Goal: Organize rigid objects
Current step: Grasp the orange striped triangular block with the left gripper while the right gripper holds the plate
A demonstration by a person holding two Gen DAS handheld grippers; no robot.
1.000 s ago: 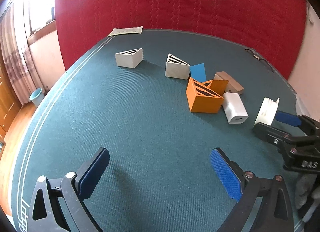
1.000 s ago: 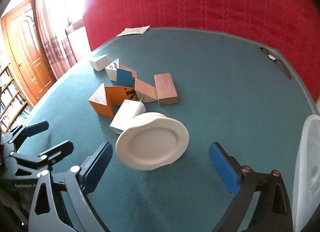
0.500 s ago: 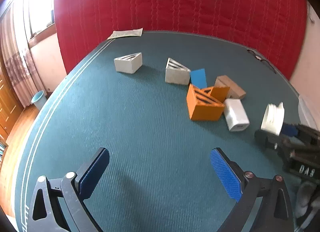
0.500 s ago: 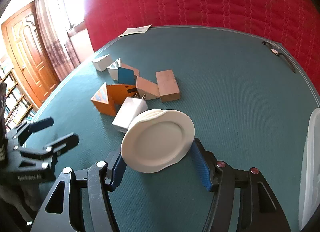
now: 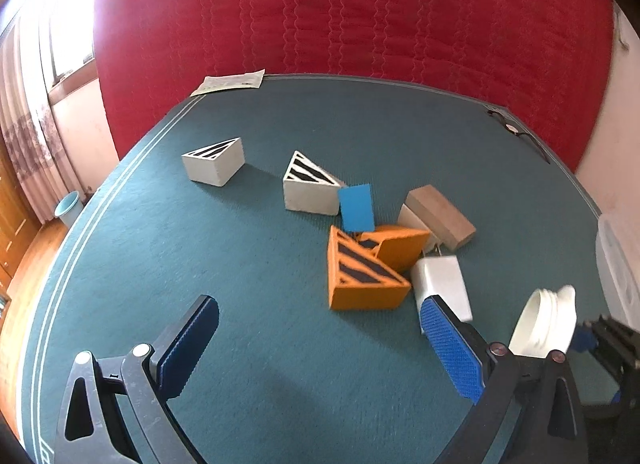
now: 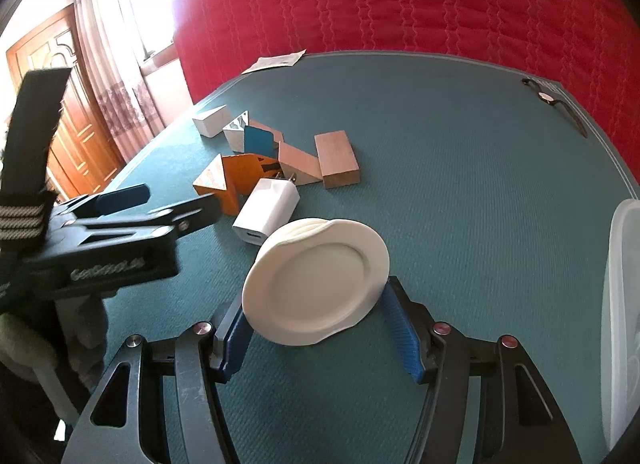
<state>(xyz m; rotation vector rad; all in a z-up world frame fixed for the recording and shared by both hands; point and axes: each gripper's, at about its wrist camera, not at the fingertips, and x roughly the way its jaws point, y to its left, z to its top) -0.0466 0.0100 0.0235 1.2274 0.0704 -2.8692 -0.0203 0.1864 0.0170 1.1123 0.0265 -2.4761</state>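
The right gripper grips the white lid by its rim, near the table's right edge. The left gripper stands open, empty. The thin rim could slip from the pads if the lid tilts.

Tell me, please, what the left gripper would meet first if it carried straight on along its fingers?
Probably bare cloth: the left gripper, jaws open and empty, points down at the teal table, short of the orange wedge. The wedge sits just right of that line, though depth is hard to judge.
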